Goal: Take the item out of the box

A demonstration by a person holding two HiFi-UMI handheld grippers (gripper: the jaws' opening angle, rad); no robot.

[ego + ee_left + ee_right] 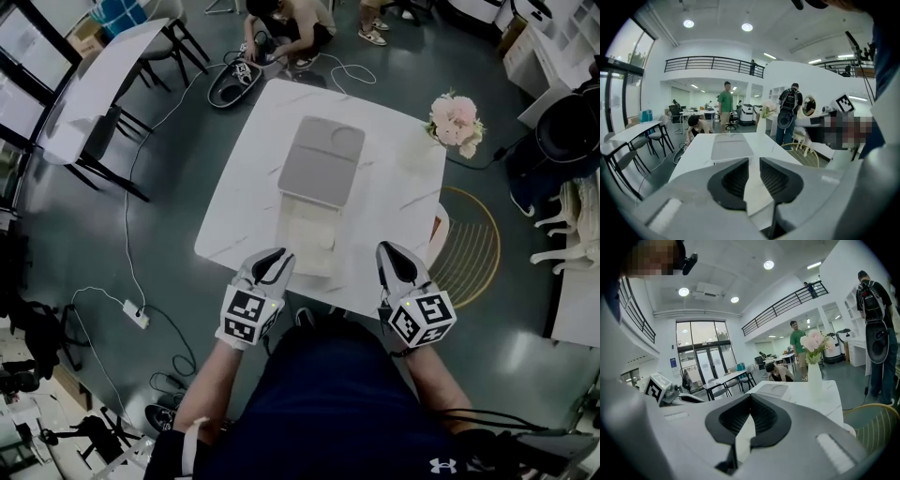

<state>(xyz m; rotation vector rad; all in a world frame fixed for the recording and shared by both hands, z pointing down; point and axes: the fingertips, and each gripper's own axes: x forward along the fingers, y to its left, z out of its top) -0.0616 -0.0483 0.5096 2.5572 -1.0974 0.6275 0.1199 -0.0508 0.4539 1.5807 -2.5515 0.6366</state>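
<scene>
Box [292, 246] is sitting on the white worktop [244, 187], near the edge closest to the person. Its lid [322, 159] is lying flat on the far side, touching the base, so the inside is facing up and reachable from above. The item seems to be lying inside the base. It is as pale as the base, so I cannot tell its shape. Flower vase [457, 122] is standing well apart at the far right corner, clear of the work.

Left gripper [277, 255] is hovering just beside the box's near left corner, probably lining up to reach in. Its jaws are standing slightly apart, holding nothing and touching nothing.

Right gripper [389, 251] is hanging over the near right edge of the worktop, apart from the box. It is clenched, tips meeting, empty.
</scene>
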